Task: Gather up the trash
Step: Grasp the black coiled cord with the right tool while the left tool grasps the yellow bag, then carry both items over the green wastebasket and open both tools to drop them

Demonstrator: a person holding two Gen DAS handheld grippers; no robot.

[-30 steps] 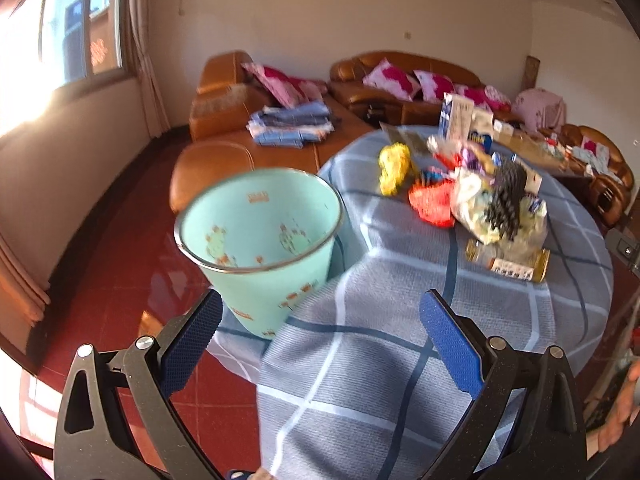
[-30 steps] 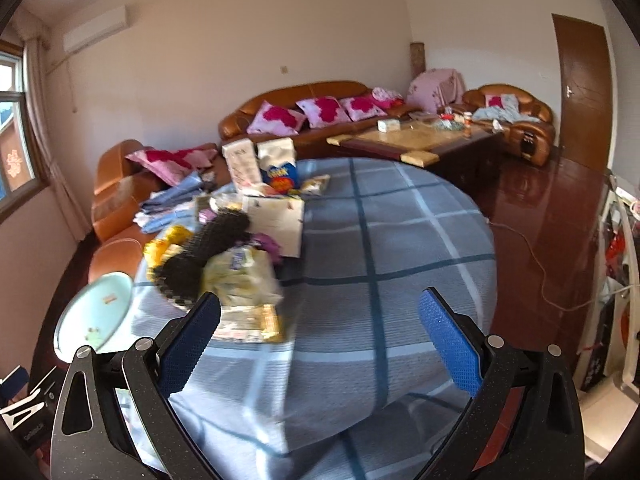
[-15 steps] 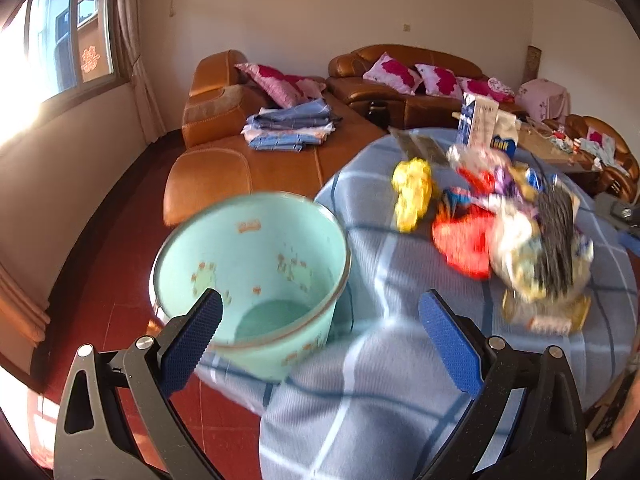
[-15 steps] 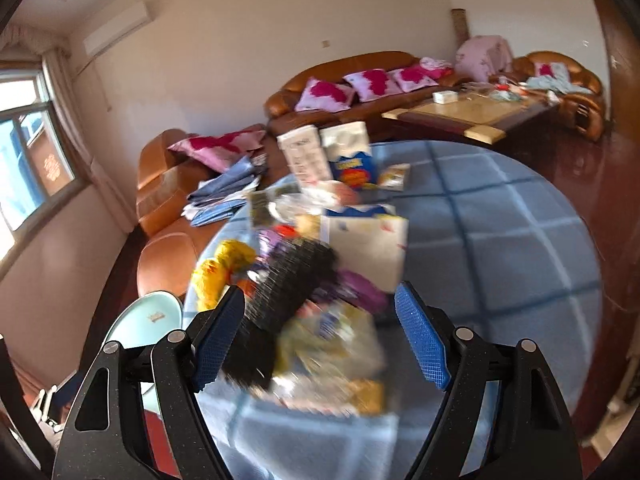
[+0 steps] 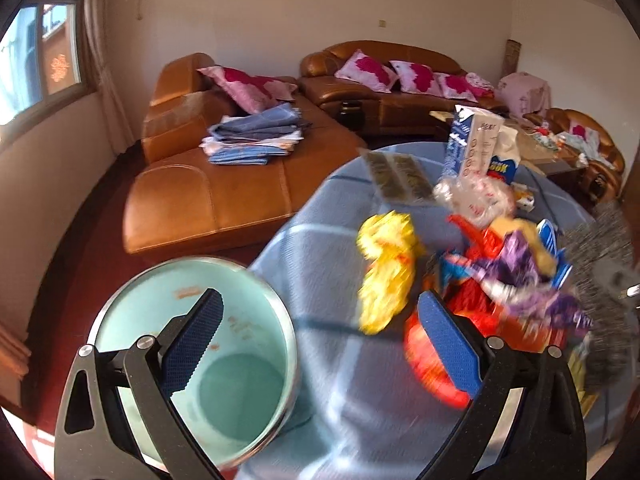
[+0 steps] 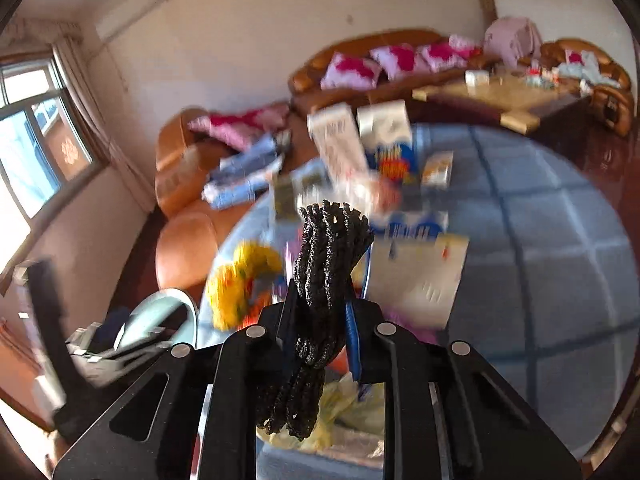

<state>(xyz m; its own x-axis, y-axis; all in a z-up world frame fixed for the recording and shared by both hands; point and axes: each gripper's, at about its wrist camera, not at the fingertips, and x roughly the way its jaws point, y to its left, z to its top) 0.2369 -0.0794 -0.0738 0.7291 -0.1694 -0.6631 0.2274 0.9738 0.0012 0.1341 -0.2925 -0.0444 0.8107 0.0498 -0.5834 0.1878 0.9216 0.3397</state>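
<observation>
Both views motion-blurred; wrapper labels unreadable. Right gripper (image 6: 318,324): jaws closing on a black mesh bundle (image 6: 326,264) that stands up between the pads and hangs below them, hiding the trash behind. Left gripper (image 5: 320,344): jaws wide apart, nothing between, over the bin's (image 5: 256,436) rim and the table edge. Bin's base cut off. Trash pile on round table (image 5: 348,400), blue checked cloth: yellow wrapper (image 5: 386,276), red bag (image 5: 430,364), cartons behind. Brown leather sofas, pink cushions, window at left.
</observation>
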